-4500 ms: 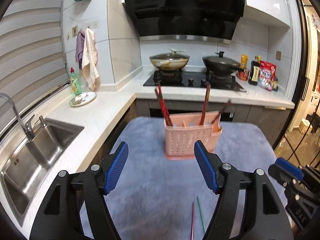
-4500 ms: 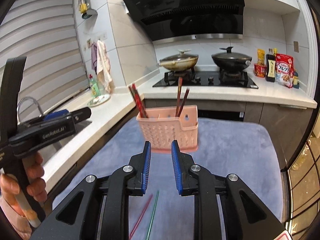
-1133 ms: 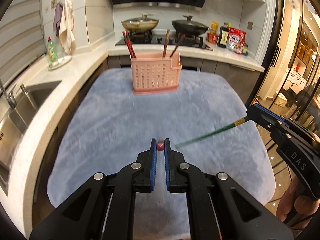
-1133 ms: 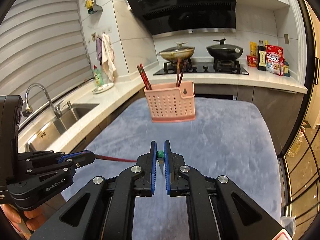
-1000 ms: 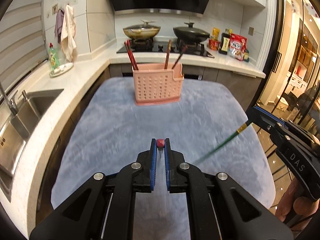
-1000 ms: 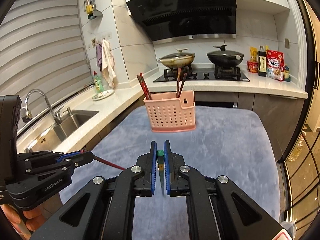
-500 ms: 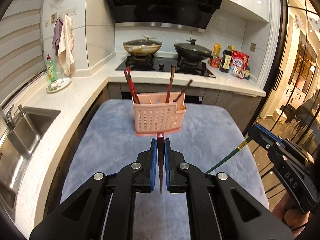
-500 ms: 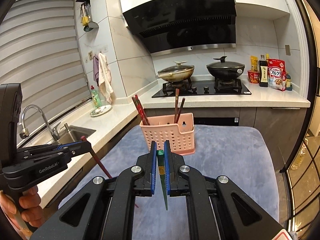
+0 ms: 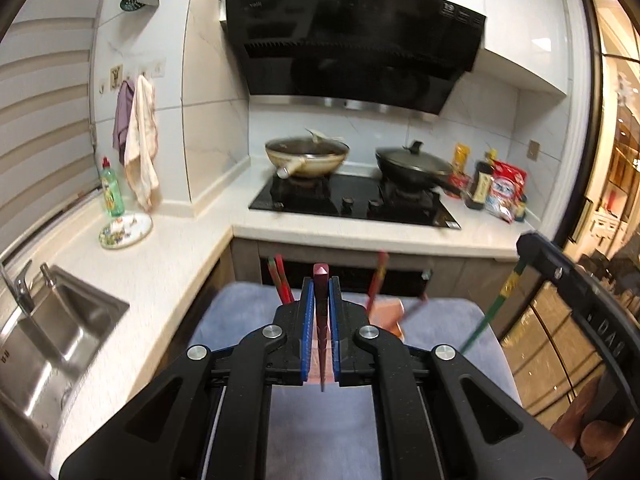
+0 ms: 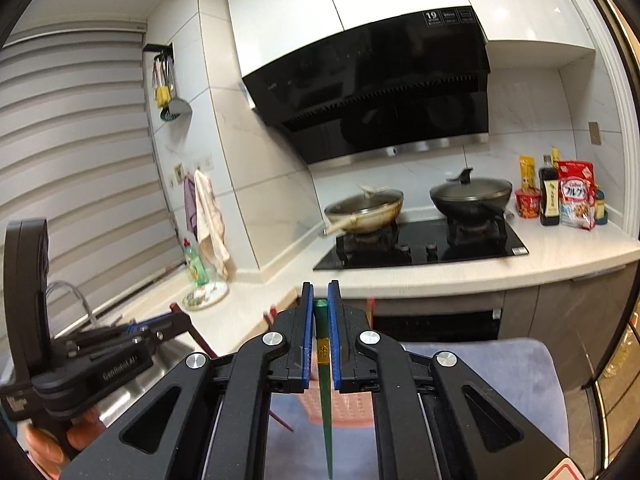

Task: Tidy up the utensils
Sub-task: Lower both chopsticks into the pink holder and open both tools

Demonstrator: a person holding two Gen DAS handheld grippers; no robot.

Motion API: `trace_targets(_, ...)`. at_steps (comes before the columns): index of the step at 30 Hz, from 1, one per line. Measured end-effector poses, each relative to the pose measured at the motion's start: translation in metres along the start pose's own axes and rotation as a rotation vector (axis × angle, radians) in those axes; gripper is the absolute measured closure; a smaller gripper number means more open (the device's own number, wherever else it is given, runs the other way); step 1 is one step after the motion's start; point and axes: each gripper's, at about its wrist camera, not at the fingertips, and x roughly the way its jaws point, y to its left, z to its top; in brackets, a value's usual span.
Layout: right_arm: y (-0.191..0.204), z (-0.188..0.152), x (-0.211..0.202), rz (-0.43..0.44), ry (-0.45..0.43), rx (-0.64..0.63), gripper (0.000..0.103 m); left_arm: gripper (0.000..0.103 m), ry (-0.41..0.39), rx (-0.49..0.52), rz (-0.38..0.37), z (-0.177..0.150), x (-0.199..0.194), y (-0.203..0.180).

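L tongs (image 9: 320, 304) clamped on a red chopstick (image 9: 321, 320), blue pads (image 9: 307, 320) pressed to either side of it; thick end up, thin tip hanging below the pads, i.e. roughly vertical, presumably so it can drop straight down into a slot. R tongs (image 10: 321, 316) likewise closed on a green chopstick (image 10: 325, 380), gripped near its gold band, tip pointing down past the bottom of the view. Both sticks held high off the gray mat (image 9: 460, 320). Target: pink basket (image 9: 390, 312), standing on the mat w/ the kitchen counter (image 9: 168, 248) behind it; in L view mostly hidden behind the tongs, only its R corner showing; in R view seen low betw. the arms, under the green stick. Basket already holds other chopsticks: a red pair (image 9: 280, 284) at L side, one more (image 9: 378, 284) leaning at R, so sorting looks partly done. Which slot each held stick is over: cannot tell, frames blurred. Likely next step (judgement): lower each tip into a free slot, then let go; risk is a tip catching the basket rim or the sticks already inside. Behind, not involved: stove (image 9: 352, 200) w/ two pans, sink (image 9: 52, 320) at L.
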Motion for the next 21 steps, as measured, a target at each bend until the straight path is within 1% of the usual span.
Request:
trace_targets(4,0.003,0.032,0.037,-0.013,-0.048,-0.001,0.096,0.096,-0.046,-0.01,0.003,0.028,0.014,0.003)
trace_targets(6,0.003,0.04,0.054,-0.022,-0.057,0.004,0.096,0.096,-0.072,-0.005,0.012,0.038,0.023,0.003)
trace_targets(8,0.0,0.043,0.07,-0.03,-0.051,0.01,0.096,0.096,-0.078,-0.006,0.019,0.044,0.034,0.005)
trace_targets(12,-0.002,0.037,0.1,-0.04,-0.016,0.003,0.096,0.096,-0.054,-0.014,0.028,0.048,0.063,0.011)
trace_targets(15,-0.004,0.027,0.112,-0.042,0.009,-0.013,0.096,0.096,-0.034,-0.014,0.033,0.044,0.08,0.014)
trace_targets(21,-0.009,0.006,0.135,-0.043,0.057,-0.014,0.096,0.096,-0.012,-0.012,0.039,0.034,0.102,0.014)
